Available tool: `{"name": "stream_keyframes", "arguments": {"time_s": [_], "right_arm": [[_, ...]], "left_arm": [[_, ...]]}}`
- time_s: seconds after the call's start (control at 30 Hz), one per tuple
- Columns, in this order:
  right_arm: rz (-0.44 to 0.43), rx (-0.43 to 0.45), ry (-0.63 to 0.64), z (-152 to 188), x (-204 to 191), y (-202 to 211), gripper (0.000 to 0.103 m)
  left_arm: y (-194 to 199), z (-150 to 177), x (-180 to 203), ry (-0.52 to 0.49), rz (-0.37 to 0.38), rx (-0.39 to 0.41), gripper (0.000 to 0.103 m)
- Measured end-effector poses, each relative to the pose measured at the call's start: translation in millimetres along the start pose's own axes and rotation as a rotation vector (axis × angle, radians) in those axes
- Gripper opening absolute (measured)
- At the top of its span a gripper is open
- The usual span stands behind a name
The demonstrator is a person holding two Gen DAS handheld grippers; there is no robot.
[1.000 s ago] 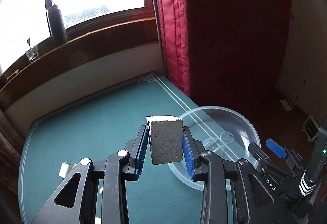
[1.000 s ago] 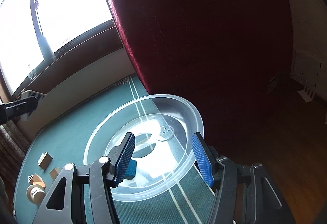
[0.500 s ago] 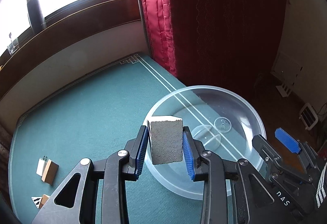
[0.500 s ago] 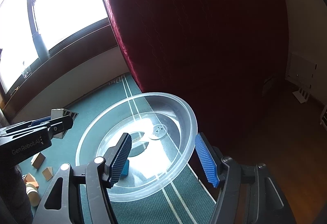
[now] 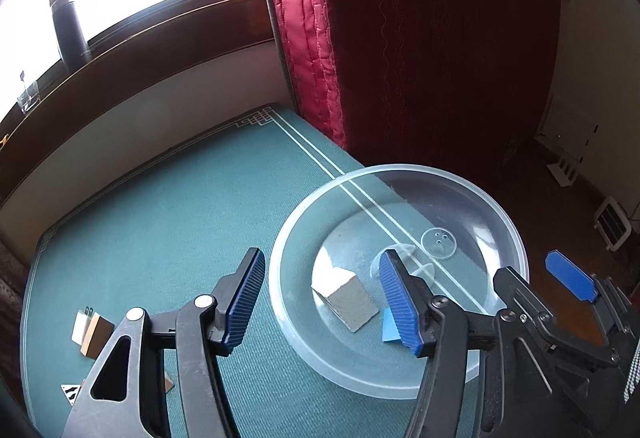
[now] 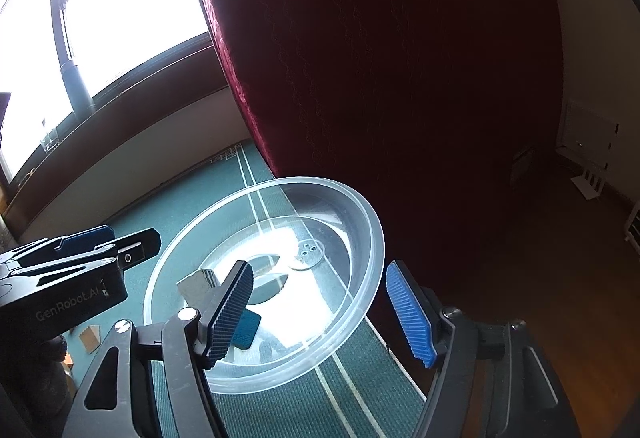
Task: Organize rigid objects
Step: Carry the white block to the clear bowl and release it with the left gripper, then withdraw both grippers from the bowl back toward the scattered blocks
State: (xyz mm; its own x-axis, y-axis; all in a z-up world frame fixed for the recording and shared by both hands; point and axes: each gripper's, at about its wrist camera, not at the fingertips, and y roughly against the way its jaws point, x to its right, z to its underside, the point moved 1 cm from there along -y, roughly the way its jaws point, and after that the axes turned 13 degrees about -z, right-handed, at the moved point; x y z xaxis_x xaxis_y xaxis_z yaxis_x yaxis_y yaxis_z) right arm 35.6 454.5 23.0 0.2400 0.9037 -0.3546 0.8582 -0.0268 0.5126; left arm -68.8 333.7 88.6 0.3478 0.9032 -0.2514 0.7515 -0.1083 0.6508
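Note:
A clear plastic bowl stands on the green table near its right edge; it also shows in the right wrist view. A grey block lies inside it, also seen in the right wrist view, beside a small blue block. My left gripper is open and empty above the bowl's near left side. My right gripper is open and empty over the bowl's near rim; it shows in the left wrist view.
Several small wooden blocks lie on the green table at the left. A red curtain hangs behind the bowl. The table's right edge runs under the bowl, with dark floor beyond. A window sill runs along the back.
My left gripper moved over the bowl, opened and let go of the grey block, which now lies in the bowl. The right gripper stayed open near the bowl.

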Motion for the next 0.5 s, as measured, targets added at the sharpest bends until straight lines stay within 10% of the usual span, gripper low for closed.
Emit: {"name": "stream_keyframes", "arguments": {"time_s": [0.5], "right_arm": [[0.029,-0.042,0.058,7.5,-6.4,-11.2,0.078]], "left_arm": [[23.6,24.0,-37.0,0.059,-0.122,0.041,0.068]]}}
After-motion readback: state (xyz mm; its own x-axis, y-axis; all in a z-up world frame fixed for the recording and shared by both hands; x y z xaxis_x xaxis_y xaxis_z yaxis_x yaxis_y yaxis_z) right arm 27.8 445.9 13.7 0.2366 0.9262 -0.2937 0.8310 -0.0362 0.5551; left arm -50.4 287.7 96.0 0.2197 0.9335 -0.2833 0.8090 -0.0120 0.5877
